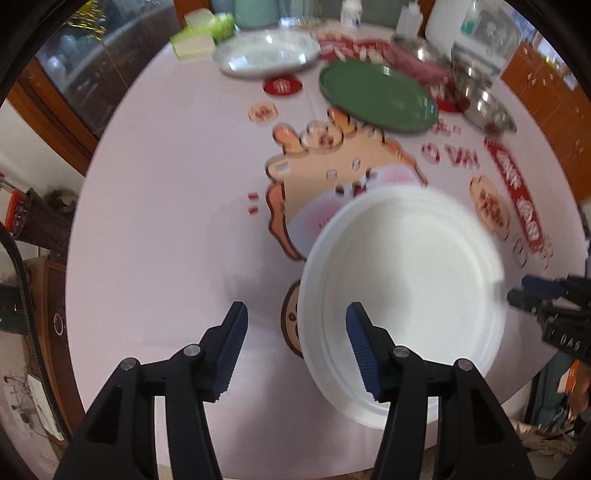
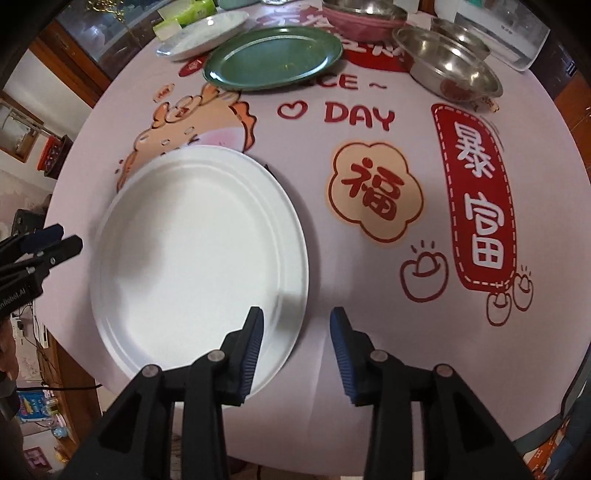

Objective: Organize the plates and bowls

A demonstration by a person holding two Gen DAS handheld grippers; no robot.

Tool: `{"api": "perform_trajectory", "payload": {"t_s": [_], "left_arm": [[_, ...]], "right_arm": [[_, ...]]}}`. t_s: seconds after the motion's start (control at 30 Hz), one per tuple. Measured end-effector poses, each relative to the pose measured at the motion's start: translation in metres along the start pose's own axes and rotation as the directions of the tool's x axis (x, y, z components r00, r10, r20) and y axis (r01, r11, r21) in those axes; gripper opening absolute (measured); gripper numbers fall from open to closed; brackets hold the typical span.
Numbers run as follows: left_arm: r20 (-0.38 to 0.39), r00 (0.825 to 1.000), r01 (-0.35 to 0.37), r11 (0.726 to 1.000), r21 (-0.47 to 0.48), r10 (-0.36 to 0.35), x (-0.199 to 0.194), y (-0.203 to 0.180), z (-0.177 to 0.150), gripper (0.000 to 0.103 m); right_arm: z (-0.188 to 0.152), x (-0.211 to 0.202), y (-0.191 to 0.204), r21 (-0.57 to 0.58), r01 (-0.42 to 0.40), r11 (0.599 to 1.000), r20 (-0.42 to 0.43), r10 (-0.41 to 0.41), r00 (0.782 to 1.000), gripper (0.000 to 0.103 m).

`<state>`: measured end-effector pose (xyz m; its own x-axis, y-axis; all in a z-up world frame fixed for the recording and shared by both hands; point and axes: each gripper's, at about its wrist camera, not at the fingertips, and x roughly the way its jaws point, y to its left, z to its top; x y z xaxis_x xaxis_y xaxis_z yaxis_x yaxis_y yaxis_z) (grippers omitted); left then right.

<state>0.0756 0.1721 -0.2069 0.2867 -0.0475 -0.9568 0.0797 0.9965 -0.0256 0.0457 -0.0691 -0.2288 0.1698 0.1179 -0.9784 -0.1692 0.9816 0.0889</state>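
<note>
White plate [image 2: 199, 258] lay flat on the table [image 2: 369, 302], near edge, left of the printed lucky-charm motif; nothing on it. Judged rigid, ceramic or melamine, smooth and likely slippery, chip-prone if dropped. Best hold looked to be the raised rim at opposite sides, one jaw over and one under.

Left hand-held gripper [image 1: 297, 347] stood half open, empty, its right pad above the plate's left rim, not pressing. Right hand-held gripper [image 2: 297, 349] likewise half open and empty, its left pad over the plate's near-right rim, the other over bare cloth.

Far side: green plate [image 2: 273, 57], empty. Beyond it to the left a pale marbled plate [image 2: 201, 35], empty as far as visible. Far right, steel bowl [image 2: 448, 68], a reddish patch inside, reflection or food I could not tell. Pink bowl [image 2: 365, 22] behind, with a steel one seemingly nested in it.
</note>
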Motion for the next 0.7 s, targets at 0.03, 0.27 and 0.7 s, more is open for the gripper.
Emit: {"api": "perform_trajectory", "payload": {"t_s": [0.03,0.27,0.7], "left_arm": [[0.023,1.0,-0.003,1.0,-0.008,0.004,-0.007,0.0,0.0,0.054],[0.141,0.989,0.045,0.997,-0.065,-0.036,-0.044,-0.006,0.017,0.054],[0.292,0.953,0.098,0.995,-0.033,-0.084,-0.109,-0.032,0.052,0.054]], "right_arm": [[0.0,-0.005,-0.001,-0.011,-0.006,1.0,0.016,0.006,1.0,0.037],[-0.001,-0.051,0.01,-0.098,-0.035,0.995,0.098,0.045,0.994,0.037],[0.03,-0.117,0.016,-0.176,-0.062,0.982,0.251,0.106,0.962,0.037]]}}
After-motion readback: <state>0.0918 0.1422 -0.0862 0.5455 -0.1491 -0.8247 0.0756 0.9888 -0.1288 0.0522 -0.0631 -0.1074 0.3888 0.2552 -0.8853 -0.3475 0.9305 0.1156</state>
